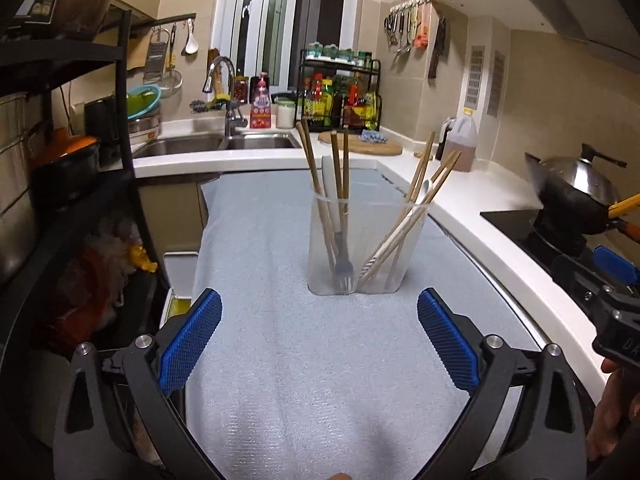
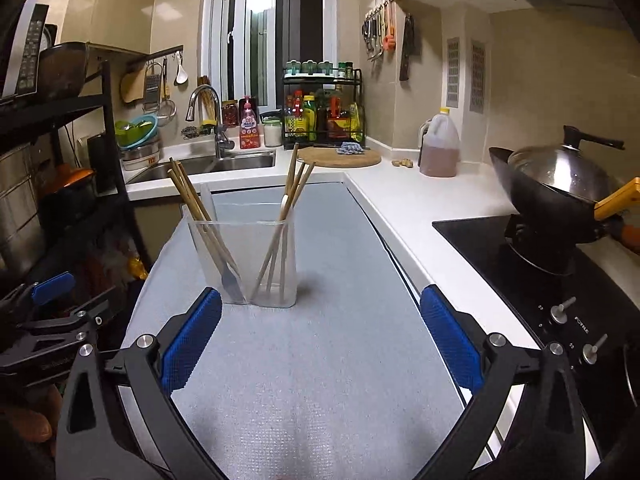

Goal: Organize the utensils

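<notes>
A clear two-compartment utensil holder (image 1: 360,248) stands on a pale blue mat (image 1: 320,360). Its left compartment holds chopsticks (image 1: 316,184) and a fork (image 1: 341,264). Its right compartment holds chopsticks (image 1: 424,192) and a white spoon (image 1: 394,236). My left gripper (image 1: 320,340) is open and empty, a short way in front of the holder. In the right wrist view the holder (image 2: 244,260) stands ahead and left of my right gripper (image 2: 320,340), which is open and empty. The left gripper shows at the left edge of the right wrist view (image 2: 52,316); the right gripper shows at the right edge of the left wrist view (image 1: 616,300).
A wok with a lid (image 2: 560,188) sits on the black cooktop (image 2: 520,264) to the right. An oil jug (image 2: 440,148) and a round wooden board (image 2: 340,157) stand on the white counter. A sink (image 2: 224,162) lies behind. A black rack (image 1: 60,160) stands at left.
</notes>
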Available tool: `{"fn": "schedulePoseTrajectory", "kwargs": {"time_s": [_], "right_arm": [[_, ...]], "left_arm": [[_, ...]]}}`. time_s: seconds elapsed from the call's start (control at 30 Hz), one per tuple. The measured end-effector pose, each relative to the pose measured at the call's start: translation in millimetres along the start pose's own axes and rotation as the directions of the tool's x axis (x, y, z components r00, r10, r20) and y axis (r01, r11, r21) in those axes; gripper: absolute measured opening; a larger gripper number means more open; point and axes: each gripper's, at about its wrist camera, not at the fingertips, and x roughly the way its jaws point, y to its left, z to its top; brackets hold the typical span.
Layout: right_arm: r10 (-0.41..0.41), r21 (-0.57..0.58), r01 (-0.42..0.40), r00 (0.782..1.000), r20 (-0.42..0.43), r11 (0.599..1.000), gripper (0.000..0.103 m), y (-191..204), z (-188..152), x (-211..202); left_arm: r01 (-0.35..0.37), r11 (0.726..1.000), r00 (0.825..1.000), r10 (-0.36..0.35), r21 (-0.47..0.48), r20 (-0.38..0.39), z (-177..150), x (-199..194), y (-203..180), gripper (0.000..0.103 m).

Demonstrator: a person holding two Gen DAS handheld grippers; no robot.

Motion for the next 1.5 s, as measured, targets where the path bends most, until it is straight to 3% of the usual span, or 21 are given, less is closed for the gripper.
{"fn": "schedulePoseTrajectory", "kwargs": {"time_s": [0.27,1.5], "right_arm": [[-0.011,-0.018,0.011,1.000,0.022,1.000,0.098,10.1,1.8,-8.9],[-0.014,-0.022,0.014,1.000,0.006,1.000,0.098,17.5,-3.7,0.5]], "left_arm": [[-0.021,1.000,0.999,0.021,-0.003,0.048,-5.6,-5.1,3.6,0.095],[-0.027,1.000,0.999,0.028,-0.014,0.042,-9.0,-6.1,11.3,0.095]]}}
